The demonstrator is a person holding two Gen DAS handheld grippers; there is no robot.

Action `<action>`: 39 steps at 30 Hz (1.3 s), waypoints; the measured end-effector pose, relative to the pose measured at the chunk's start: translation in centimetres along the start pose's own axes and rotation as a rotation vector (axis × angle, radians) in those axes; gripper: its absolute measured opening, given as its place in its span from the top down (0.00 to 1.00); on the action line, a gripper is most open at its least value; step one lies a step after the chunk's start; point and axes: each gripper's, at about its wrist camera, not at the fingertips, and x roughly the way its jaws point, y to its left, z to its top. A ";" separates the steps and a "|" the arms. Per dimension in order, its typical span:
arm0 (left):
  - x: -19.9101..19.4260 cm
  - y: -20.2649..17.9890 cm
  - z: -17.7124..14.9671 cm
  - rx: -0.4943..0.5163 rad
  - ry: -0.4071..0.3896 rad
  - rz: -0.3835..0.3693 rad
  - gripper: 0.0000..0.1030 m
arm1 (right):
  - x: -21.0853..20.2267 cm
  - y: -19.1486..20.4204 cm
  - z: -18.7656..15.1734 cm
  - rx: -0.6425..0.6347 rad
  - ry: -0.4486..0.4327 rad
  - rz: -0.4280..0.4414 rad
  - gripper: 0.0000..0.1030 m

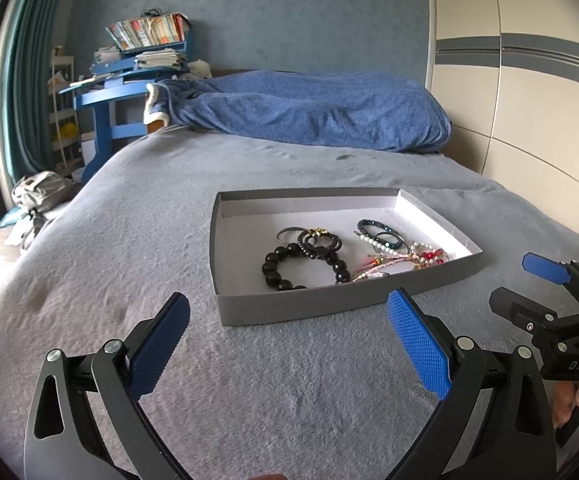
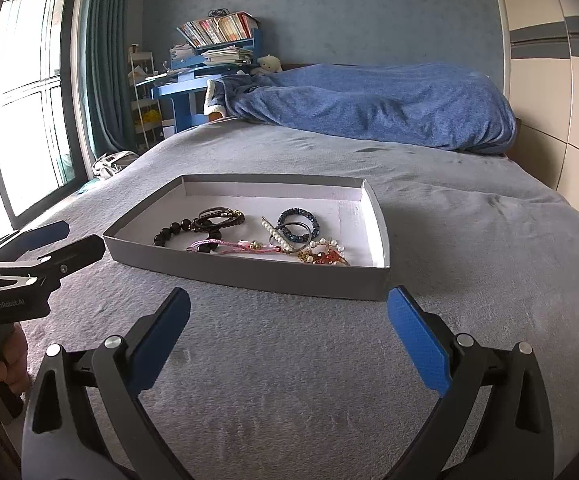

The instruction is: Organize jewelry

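A shallow grey box lid (image 1: 289, 310) (image 2: 249, 276) with a white inside lies on the grey bed cover. In it lie several pieces: a black bead bracelet (image 1: 275, 268) (image 2: 169, 233), dark hair ties (image 1: 319, 240) (image 2: 219, 217), a blue bead bracelet (image 1: 371, 225) (image 2: 298, 215), a pearl clip (image 2: 275, 236), pink cords (image 1: 373, 271) (image 2: 225, 246) and a red and gold piece (image 1: 429, 257) (image 2: 325, 257). My left gripper (image 1: 289, 340) is open and empty, just short of the lid's near wall. My right gripper (image 2: 289, 340) is open and empty before the lid; it also shows in the left wrist view (image 1: 525, 284).
The grey bed cover (image 2: 469, 240) spreads all round the lid. A blue blanket (image 1: 321, 112) is heaped at the bed's far end. A blue desk with books (image 1: 129, 80) stands far left, a wardrobe (image 1: 529, 100) on the right, a window (image 2: 21, 100) on the left.
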 end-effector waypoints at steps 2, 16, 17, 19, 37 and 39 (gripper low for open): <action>0.0 0.0 0.0 -0.001 0.000 0.000 0.05 | 0.0 0.0 0.0 0.000 0.000 0.000 0.05; 0.2 0.0 -0.1 -0.002 0.003 -0.001 0.05 | 0.0 0.1 0.0 0.000 0.001 0.001 0.05; 0.2 0.1 -0.1 -0.001 0.004 0.000 0.05 | 0.0 0.0 0.0 0.000 0.001 0.001 0.05; 0.2 0.1 -0.1 -0.002 0.003 0.000 0.05 | 0.0 0.1 0.0 -0.001 0.001 0.001 0.05; 0.9 -0.3 -0.2 -0.003 0.015 0.002 0.05 | 0.0 0.1 0.0 0.001 0.003 0.002 0.05; 0.9 -0.3 -0.2 -0.004 0.015 0.001 0.05 | 0.0 0.1 0.0 0.000 0.002 0.001 0.05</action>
